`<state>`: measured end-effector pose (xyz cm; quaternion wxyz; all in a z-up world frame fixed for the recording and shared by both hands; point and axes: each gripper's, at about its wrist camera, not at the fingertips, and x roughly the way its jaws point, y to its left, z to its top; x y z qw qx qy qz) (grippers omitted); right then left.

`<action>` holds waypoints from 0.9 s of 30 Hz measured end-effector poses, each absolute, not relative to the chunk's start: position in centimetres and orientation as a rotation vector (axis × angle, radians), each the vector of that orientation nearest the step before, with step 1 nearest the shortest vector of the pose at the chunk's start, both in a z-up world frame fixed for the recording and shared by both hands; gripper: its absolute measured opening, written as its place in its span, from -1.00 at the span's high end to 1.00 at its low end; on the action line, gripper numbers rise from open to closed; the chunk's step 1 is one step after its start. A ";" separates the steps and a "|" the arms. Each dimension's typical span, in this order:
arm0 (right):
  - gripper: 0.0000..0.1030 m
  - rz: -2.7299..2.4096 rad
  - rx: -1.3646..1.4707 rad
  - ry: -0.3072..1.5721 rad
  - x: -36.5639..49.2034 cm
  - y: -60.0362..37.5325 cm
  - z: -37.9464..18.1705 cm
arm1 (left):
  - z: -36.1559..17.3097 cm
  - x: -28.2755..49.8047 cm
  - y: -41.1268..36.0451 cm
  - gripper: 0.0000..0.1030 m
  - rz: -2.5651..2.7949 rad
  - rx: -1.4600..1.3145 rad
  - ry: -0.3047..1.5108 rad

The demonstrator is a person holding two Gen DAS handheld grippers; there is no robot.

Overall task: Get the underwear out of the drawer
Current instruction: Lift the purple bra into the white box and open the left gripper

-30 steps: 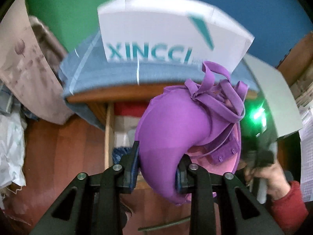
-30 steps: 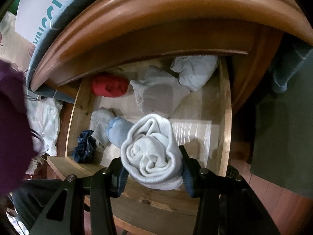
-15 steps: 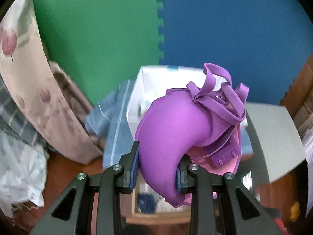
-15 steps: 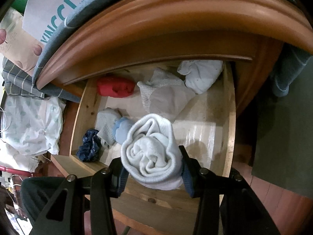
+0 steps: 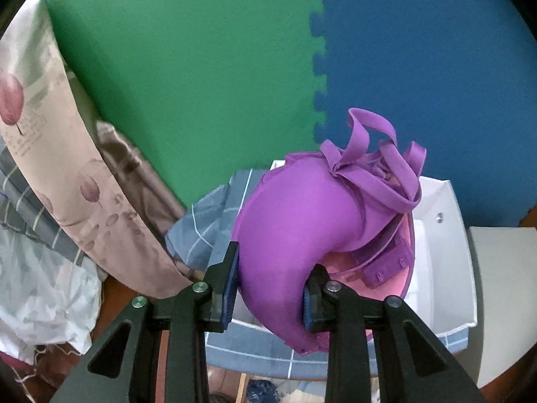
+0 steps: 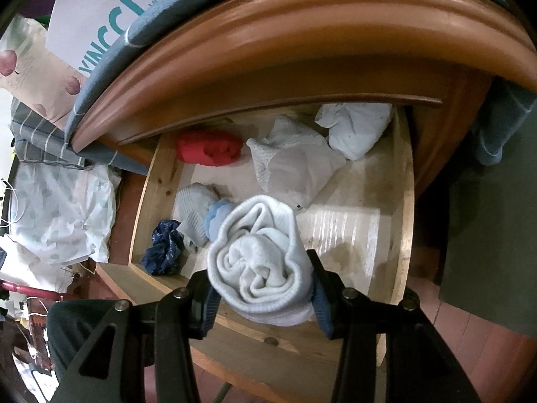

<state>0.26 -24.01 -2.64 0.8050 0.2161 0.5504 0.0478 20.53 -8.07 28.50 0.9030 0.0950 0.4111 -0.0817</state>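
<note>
Left wrist view: left gripper (image 5: 270, 288) is clamped on a purple bra (image 5: 302, 235), pads pressing both sides of the padded cup w/ straps bunched on top. The bra is well clear of the drawer and hangs over a white box (image 5: 439, 255) that sits on a blue-grey checked cloth (image 5: 214, 221); green and blue foam mats (image 5: 201, 67) fill the background, a floral curtain (image 5: 50, 154) is at left. So this item counts as taken out, though not yet set down; the box below looks like the probable drop spot, but that's a guess. Right wrist view: right gripper (image 6: 260, 297) is closed on a rolled pale-blue/white garment (image 6: 258, 262), prob. underwear or socks, can't tell which. The roll sits above the front part of the open wooden drawer (image 6: 401, 201), seemingly lifted off the floor of it but not carried away yet. Still inside the drawer: a red bundle (image 6: 209, 147) at back left, a white folded piece (image 6: 295, 164) mid-back, another white bundle (image 6: 355, 127) at back right, a grey-and-blue pair (image 6: 201, 211) and a dark blue crumpled item (image 6: 164, 248) near the front left. Approx. progress: one piece out, a second in hand, about five left, so the job is well short of halfway.
</note>
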 end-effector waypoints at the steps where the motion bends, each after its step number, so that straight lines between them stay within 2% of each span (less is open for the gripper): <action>1: 0.10 0.106 0.464 1.180 0.3 -24.0 -2.6 | 27.7 21.3 -8.3 0.46 -0.155 0.195 0.871; 7: 0.10 0.117 0.462 1.181 0.3 -23.8 -2.6 | 23.9 23.8 -9.3 0.45 -0.113 0.221 0.931; 12: 0.10 0.114 0.469 1.185 0.3 -23.8 -2.6 | 22.3 24.0 -10.7 0.40 -0.079 0.311 0.907; 15: 0.10 0.123 0.464 1.187 0.3 -23.7 -2.7 | 21.7 23.7 -11.7 0.27 -0.074 0.361 0.908; 19: 0.10 0.119 0.463 1.193 0.4 -23.6 -2.9 | 20.9 23.4 -12.5 -0.01 -0.074 0.406 0.887; 27: 0.10 0.106 0.462 1.203 0.4 -23.5 -3.2 | 21.9 23.2 -11.7 -0.40 -0.151 0.277 0.878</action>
